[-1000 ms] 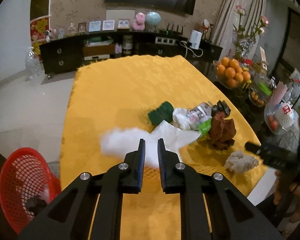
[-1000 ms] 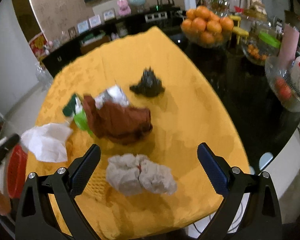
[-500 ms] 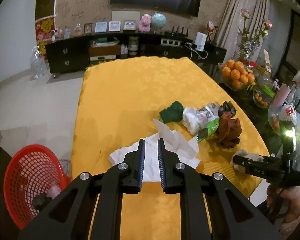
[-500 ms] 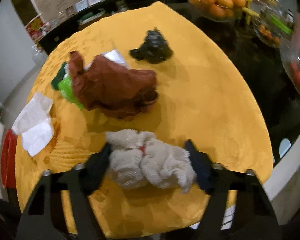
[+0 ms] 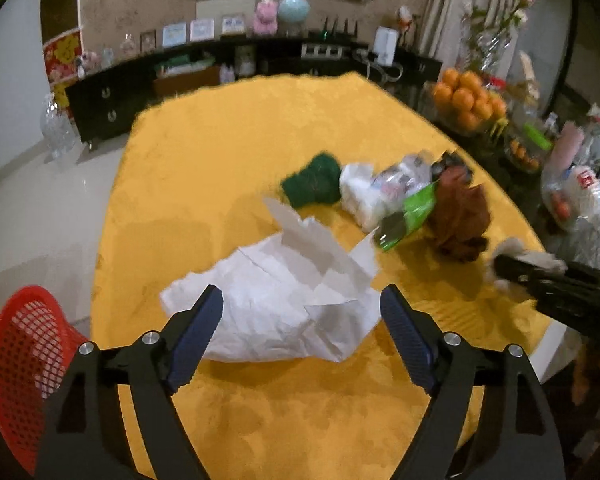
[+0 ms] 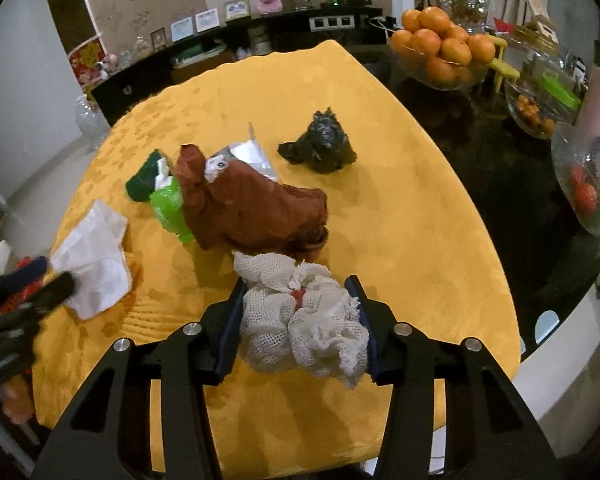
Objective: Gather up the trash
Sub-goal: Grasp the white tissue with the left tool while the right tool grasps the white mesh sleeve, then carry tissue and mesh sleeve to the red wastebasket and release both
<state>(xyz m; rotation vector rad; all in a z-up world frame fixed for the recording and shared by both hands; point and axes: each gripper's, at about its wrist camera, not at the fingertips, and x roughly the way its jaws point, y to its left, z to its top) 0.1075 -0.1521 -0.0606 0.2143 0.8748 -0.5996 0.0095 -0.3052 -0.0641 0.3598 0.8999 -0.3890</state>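
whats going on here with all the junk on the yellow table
A person is clearing trash off the table with a gripper in each hand. The right gripper is closing on a crumpled mesh rag, its pads already against both sides. The left gripper is opening over a white paper sheet. A red basket waits beside the table.

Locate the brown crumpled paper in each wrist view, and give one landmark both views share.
Left wrist view: brown crumpled paper lies right of centre, behind the green wrapper.
Right wrist view: brown crumpled paper sits centre-left, just beyond the mesh rag that the closing right gripper squeezes.
Shared landmark: the bowl of oranges.
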